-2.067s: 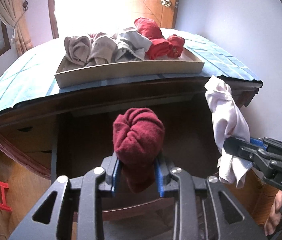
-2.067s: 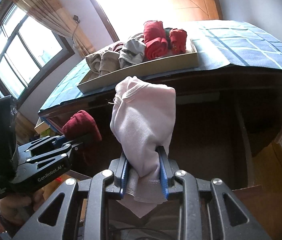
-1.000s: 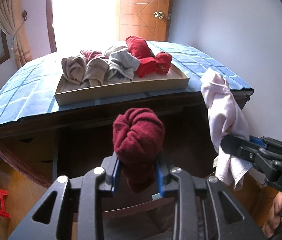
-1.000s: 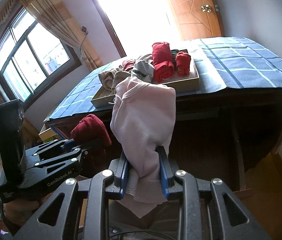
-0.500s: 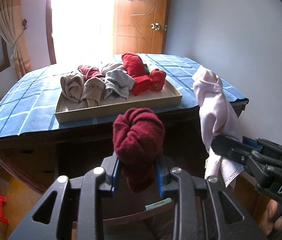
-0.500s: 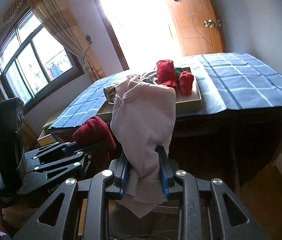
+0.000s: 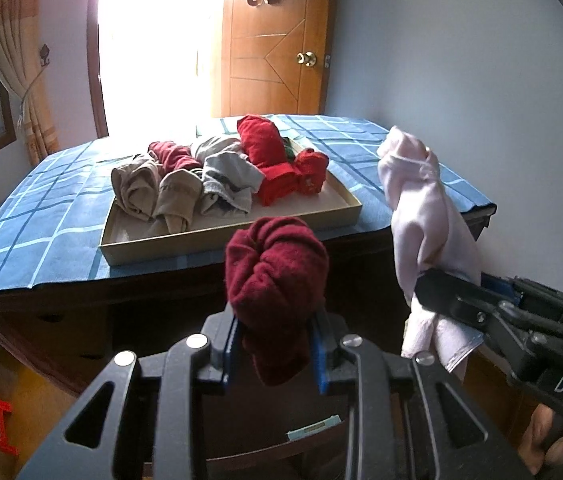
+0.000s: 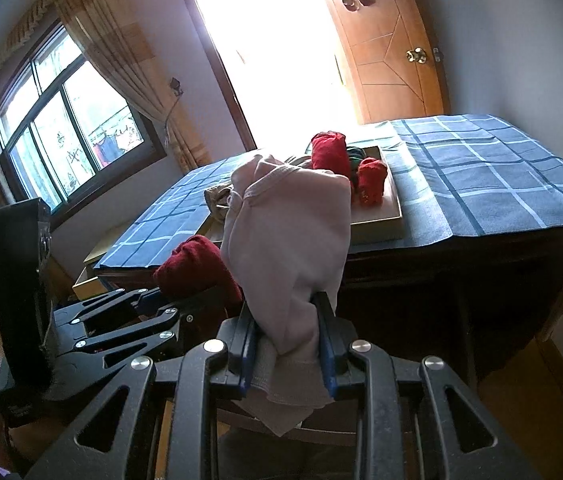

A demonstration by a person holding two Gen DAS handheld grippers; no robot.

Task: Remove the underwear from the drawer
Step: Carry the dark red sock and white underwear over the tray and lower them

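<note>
From the left wrist view, the left gripper (image 7: 277, 354) is clamped on a rolled dark red piece of underwear (image 7: 275, 280), which stands up between the jaws and hangs a little below them. It is held in the air in front of a dark wooden table (image 7: 161, 300) covered with a blue checked cloth (image 7: 41, 216). On the cloth sits a shallow tray (image 7: 217, 240) holding rolled beige, grey and red garments (image 7: 217, 172). To the right, the right gripper (image 7: 433, 292) is clamped on a pale pink piece of underwear (image 7: 421, 208).

From the right wrist view, the right gripper (image 8: 287, 344) pinches the lower part of the pink piece (image 8: 289, 240), whose bulk rises above the jaws. The left gripper (image 8: 185, 304) with its red roll (image 8: 193, 268) is just beside it, lower left. The tray (image 8: 377, 224) lies beyond both.

Both pieces appear clear of the drawer, so the carrying step seems in hand. Next, each likely needs moving forward over the tray, lowering into a free spot, then releasing.
</note>
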